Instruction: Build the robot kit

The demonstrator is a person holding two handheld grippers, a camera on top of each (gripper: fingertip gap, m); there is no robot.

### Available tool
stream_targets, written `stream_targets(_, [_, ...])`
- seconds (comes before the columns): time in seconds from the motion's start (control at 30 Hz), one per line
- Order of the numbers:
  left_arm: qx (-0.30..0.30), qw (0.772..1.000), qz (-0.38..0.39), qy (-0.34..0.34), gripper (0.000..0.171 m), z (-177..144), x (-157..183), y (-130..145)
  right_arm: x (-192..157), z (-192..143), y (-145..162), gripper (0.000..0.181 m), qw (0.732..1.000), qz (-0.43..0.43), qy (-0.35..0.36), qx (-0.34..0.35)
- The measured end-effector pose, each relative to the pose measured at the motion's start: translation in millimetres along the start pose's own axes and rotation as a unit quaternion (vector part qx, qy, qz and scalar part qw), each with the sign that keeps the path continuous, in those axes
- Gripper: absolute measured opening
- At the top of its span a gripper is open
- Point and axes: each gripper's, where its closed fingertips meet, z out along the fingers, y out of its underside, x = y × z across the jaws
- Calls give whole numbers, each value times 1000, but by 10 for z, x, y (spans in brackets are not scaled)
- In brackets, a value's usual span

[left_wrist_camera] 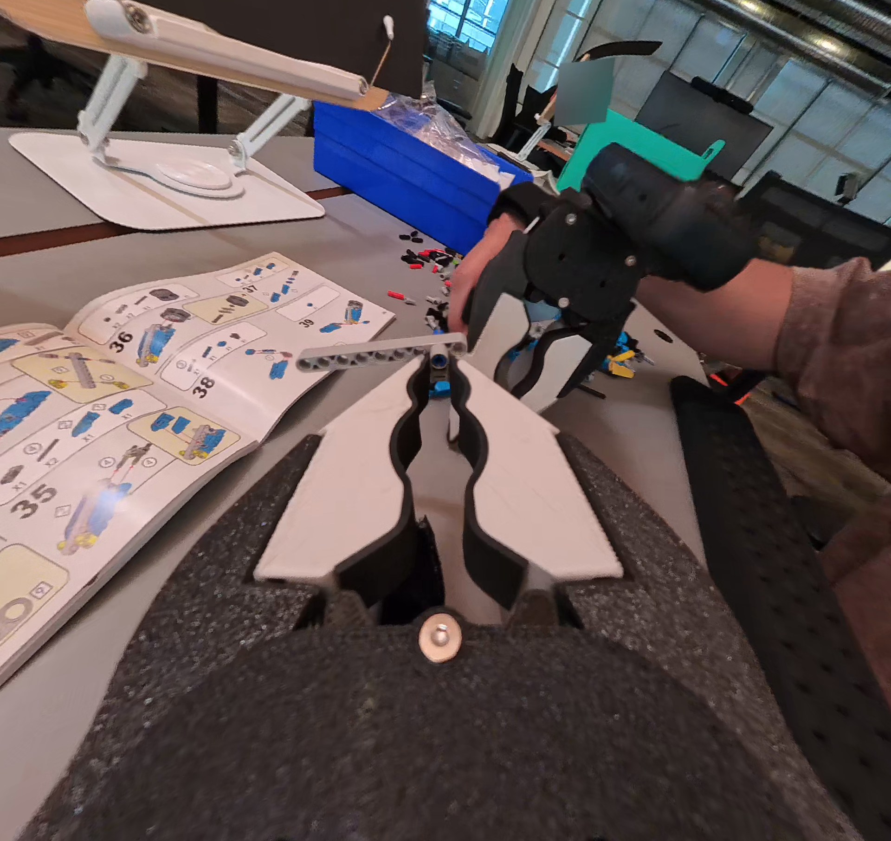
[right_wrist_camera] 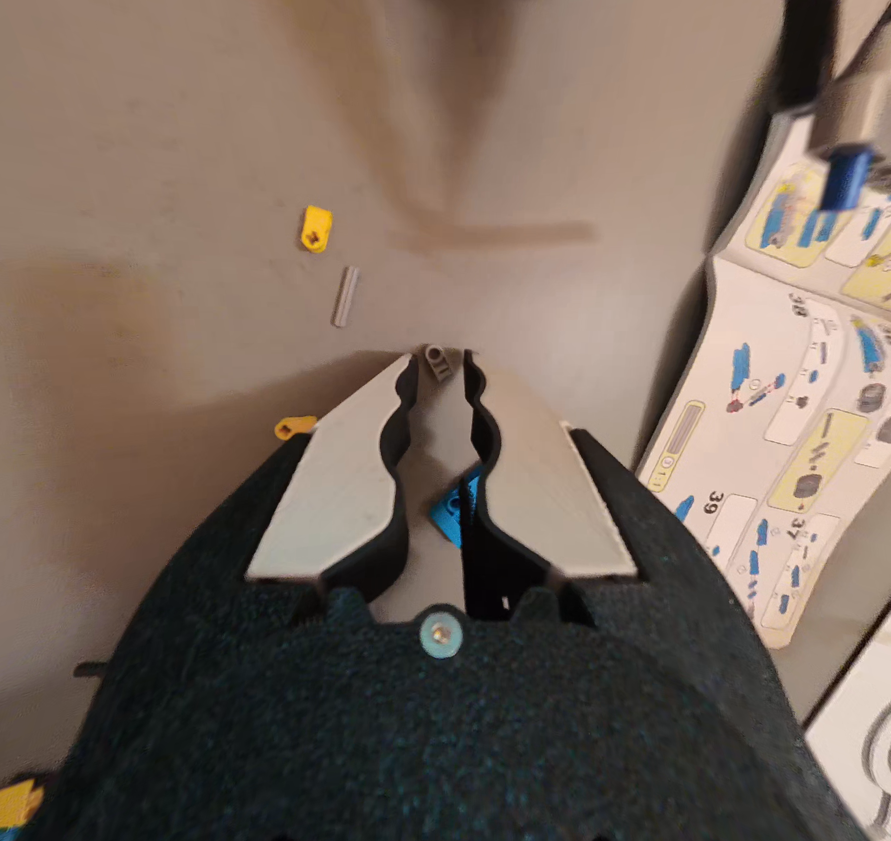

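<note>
My left gripper (left_wrist_camera: 438, 370) is shut on the dark connector with a blue pin under a long grey beam with holes (left_wrist_camera: 381, 356), and holds it above the table. My right gripper (right_wrist_camera: 438, 359) points down at the grey table with its jaws a little apart. A small grey connector (right_wrist_camera: 437, 362) lies on the table between its tips, with a gap on each side. A blue piece (right_wrist_camera: 451, 511) lies under its right finger. The right gripper also shows in the left wrist view (left_wrist_camera: 545, 391), held by a hand (left_wrist_camera: 477, 268), just beyond the beam's end.
An open instruction booklet (left_wrist_camera: 144, 384) lies at the left, also in the right wrist view (right_wrist_camera: 771, 432). Yellow pieces (right_wrist_camera: 317, 228) and a grey axle (right_wrist_camera: 345, 296) lie ahead of the right gripper. A blue bin (left_wrist_camera: 400, 167), a white stand (left_wrist_camera: 164, 181), loose small parts (left_wrist_camera: 429, 258) and a blue-yellow model (left_wrist_camera: 619, 359) sit farther back. Tip to tip, the grippers are about 12 centimetres apart. The left gripper is farther from the blue piece (right_wrist_camera: 451, 511), some 15 centimetres, than the right, some 7 centimetres.
</note>
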Motion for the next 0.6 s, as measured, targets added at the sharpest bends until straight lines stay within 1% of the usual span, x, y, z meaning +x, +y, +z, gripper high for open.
stream_targets(0.07, [1, 1000, -7, 10, 6, -13, 3, -2, -14, 22, -23, 15, 1000, 9, -27, 7])
stream_targets(0.1, [1, 1000, -11, 18, 6, -15, 14, -3, -23, 41, -34, 9, 999, 10, -36, 11])
stream_targets(0.17, [2, 999, -20, 30, 7, -19, 29, -5, -40, 54, -62, 7, 998, 19, -50, 22])
stream_targets(0.27, [12, 998, -39, 50, 6, -36, 64, -36, -32, 48, -113, 7, 997, 49, -43, 49])
stream_targets(0.3, [21, 996, -50, 64, 6, -51, 96, -69, -18, -26, -193, 7, 994, 61, -33, 80])
stream_targets(0.33, [31, 994, -64, 85, 6, -71, 146, -110, 31, -168, -317, 7, 989, 75, -11, 128])
stream_targets(0.4, [50, 987, -88, 124, 6, -112, 247, -191, 181, -575, -525, 7, 967, 109, 57, 224])
stream_targets(0.47, [59, 979, -112, 160, 7, -139, 336, -232, 248, -984, -686, 7, 931, 122, 126, 321])
stream_targets(0.5, [58, 974, -126, 180, 6, -145, 383, -234, 246, -1130, -732, 7, 913, 122, 154, 358])
stream_targets(0.53, [55, 968, -141, 201, 7, -149, 432, -231, 244, -1224, -755, 7, 898, 120, 180, 384])
stream_targets(0.6, [44, 953, -178, 243, 6, -148, 524, -201, 184, -1302, -790, 7, 885, 104, 199, 407])
